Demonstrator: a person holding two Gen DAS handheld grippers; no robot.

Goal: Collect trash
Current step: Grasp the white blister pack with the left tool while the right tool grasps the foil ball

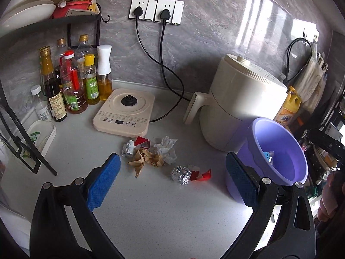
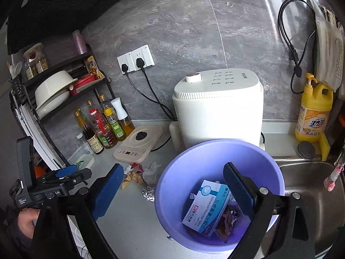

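A heap of trash lies on the white counter: a small silver carton (image 1: pixel 127 149), a red wrapper (image 1: pixel 142 141), brown crumpled paper (image 1: pixel 146 158), a white tissue (image 1: pixel 167 150), a foil ball (image 1: pixel 181 174) and a second red scrap (image 1: pixel 200 175). My left gripper (image 1: pixel 172 159) stands open just short of the heap, nothing between its blue pads. To the right is the purple bin (image 1: pixel 278 151). In the right wrist view my right gripper (image 2: pixel 173 169) hangs open over the bin's (image 2: pixel 194 161) near-left rim. A blue-and-white medicine box (image 2: pixel 207 205) and brown scraps lie inside.
A cream air fryer (image 1: pixel 243 103) stands behind the bin, with a beige kettle base (image 1: pixel 125 110) and several oil bottles (image 1: pixel 73 86) to its left under a dish rack (image 2: pixel 56 95). Two cords (image 1: pixel 166 69) run from the wall sockets. A steel sink (image 2: pixel 312 183) and a yellow detergent bottle (image 2: pixel 313 112) are on the right.
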